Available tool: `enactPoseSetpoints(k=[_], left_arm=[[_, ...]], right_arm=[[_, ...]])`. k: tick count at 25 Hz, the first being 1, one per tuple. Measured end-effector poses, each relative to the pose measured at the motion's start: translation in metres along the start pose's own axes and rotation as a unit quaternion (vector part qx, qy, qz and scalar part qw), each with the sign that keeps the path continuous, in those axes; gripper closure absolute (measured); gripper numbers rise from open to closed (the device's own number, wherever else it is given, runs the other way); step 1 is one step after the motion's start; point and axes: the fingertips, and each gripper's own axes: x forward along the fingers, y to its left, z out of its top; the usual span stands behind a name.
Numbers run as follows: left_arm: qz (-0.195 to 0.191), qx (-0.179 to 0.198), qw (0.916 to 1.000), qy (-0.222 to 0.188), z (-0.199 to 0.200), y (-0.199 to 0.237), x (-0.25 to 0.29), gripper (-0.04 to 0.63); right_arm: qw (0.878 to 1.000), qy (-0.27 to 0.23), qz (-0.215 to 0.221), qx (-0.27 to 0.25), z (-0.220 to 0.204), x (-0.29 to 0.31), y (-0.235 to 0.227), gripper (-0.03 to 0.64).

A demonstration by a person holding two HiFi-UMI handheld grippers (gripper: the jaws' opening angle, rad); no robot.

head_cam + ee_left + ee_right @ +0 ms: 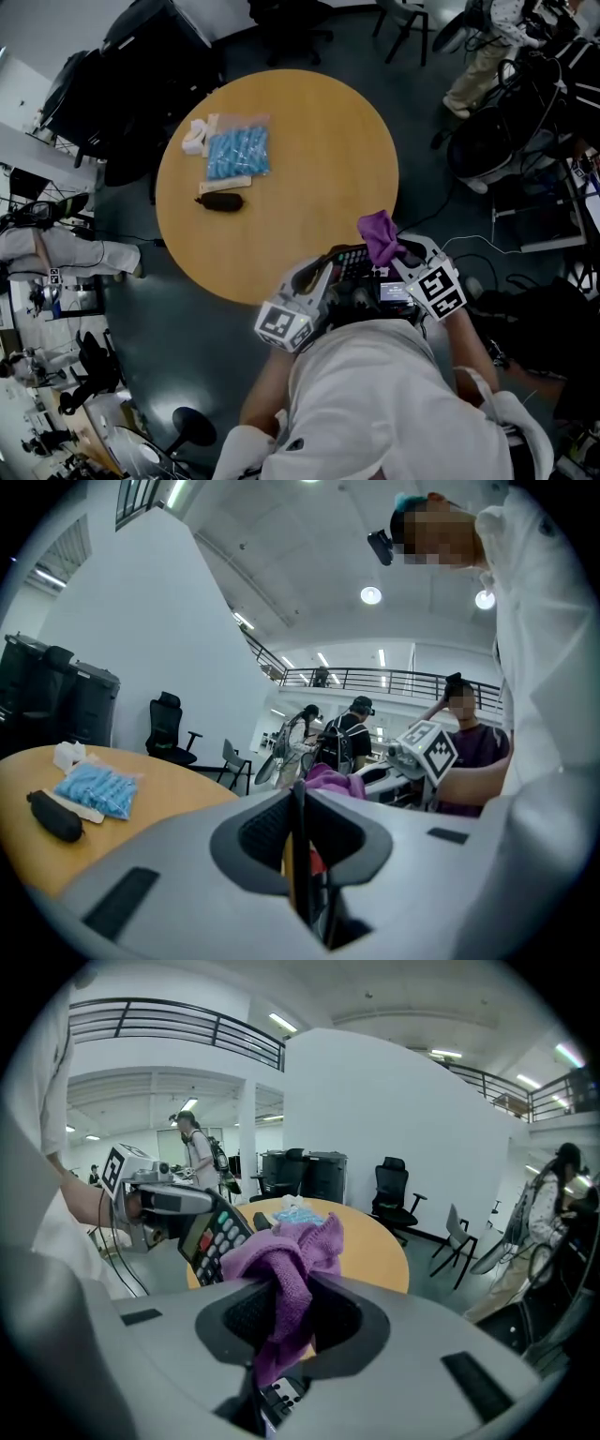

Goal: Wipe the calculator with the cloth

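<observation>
White shirt (375, 394) is seen closest in the head view, with both tools held out just past it, near the round table's (309, 122) near edge. The calculator (352, 260) is pinched at the tips of the left gripper (326, 270). A purple cloth (379, 234) is bunched in the right gripper (399, 255) and sticks out beyond its jaws, right by the calculator's far corner. Further ahead of both tools, a blue bag (238, 152) and a dark pouch (221, 201) are laid on the tabletop.

From the left gripper view, the jaws are seen pressed onto a thin dark edge, which is the calculator (299, 874) seen edge-on. The cloth (330, 780) is poking up just beyond the tips, and the other tool's marker cube (427, 750) is off to the right of it.

From the right gripper view, the jaws are clamped on the cloth (286, 1269), with a tail hanging down between them. The calculator (214, 1237) is tilted just left of the jaws, keys facing them. Whether cloth and calculator are actually touching can't be told.
</observation>
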Motion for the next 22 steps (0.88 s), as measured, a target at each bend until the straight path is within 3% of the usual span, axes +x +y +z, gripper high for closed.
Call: enactPoseSetpoints(k=[2,4,5,6,7,8,9,11,13,14,15,16,18,20,22], left_arm=[[0.006,0.025,0.9996,0.005,0.003,-0.002,0.000,0.547],[0.015,0.101,0.9946,0.016,0.010,-0.007,0.002,0.548],[0.019,0.165,0.9858,0.024,0.013,-0.009,0.004,0.546],[0.021,0.241,0.9698,0.034,0.014,-0.012,0.006,0.547],[0.022,0.321,0.9457,0.044,0.014,-0.014,0.008,0.548],[0.020,0.403,0.9134,0.051,0.014,-0.017,0.011,0.548],[0.014,0.484,0.8735,0.054,0.015,-0.020,0.013,0.547],[-0.012,0.622,0.7814,0.046,0.016,-0.028,0.017,0.548],[-0.050,0.713,0.6989,0.025,0.017,-0.037,0.015,0.548],[-0.070,0.743,0.6649,0.013,0.017,-0.043,0.013,0.547],[-0.090,0.766,0.6361,0.003,0.018,-0.049,0.010,0.548],[-0.107,0.783,0.6131,-0.004,0.019,-0.055,0.008,0.547],[-0.135,0.802,0.5818,-0.013,0.021,-0.066,0.005,0.547],[-0.147,0.813,0.5625,-0.020,0.023,-0.075,0.004,0.548],[-0.151,0.819,0.5534,-0.023,0.023,-0.080,0.001,0.548]], right_arm=[[1.000,-0.003,-0.011,0.017,-0.006,-0.003,-0.011,0.529],[0.999,-0.016,-0.022,0.036,-0.006,-0.010,-0.025,0.529],[0.998,-0.025,-0.025,0.044,-0.003,-0.014,-0.031,0.529],[0.998,-0.037,-0.023,0.051,0.002,-0.017,-0.037,0.529],[0.997,-0.049,-0.018,0.054,0.008,-0.021,-0.041,0.529],[0.997,-0.060,-0.011,0.053,0.016,-0.024,-0.045,0.529],[0.996,-0.071,-0.001,0.045,0.026,-0.027,-0.047,0.529],[0.995,-0.091,0.025,0.010,0.050,-0.031,-0.044,0.529],[0.991,-0.106,0.060,-0.052,0.077,-0.035,-0.030,0.529],[0.987,-0.108,0.080,-0.089,0.090,-0.036,-0.017,0.529],[0.981,-0.109,0.102,-0.125,0.101,-0.038,-0.001,0.529],[0.974,-0.108,0.122,-0.157,0.111,-0.038,0.016,0.529],[0.958,-0.106,0.161,-0.212,0.122,-0.038,0.050,0.529],[0.943,-0.097,0.194,-0.251,0.124,-0.037,0.078,0.529],[0.937,-0.086,0.209,-0.266,0.121,-0.035,0.091,0.529]])
